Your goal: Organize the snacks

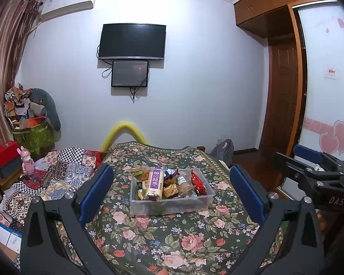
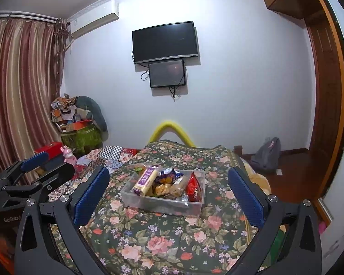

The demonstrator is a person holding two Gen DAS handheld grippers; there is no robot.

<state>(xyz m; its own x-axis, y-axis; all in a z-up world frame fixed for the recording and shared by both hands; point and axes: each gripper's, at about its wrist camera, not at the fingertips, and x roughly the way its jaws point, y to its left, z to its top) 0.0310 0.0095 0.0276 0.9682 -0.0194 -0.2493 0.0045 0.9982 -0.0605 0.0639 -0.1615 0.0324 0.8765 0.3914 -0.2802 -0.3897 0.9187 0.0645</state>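
From the left wrist, the left gripper stood with its jaws wide apart, holding and touching nothing; the clear bin sat on the floral cover ahead, framed between the fingers but well clear of them. One bin held a purple-labelled pack, a red packet and several smaller snacks, too jumbled to count. From the right wrist, the right gripper likewise gaped, empty, the same bin lying ahead of it.
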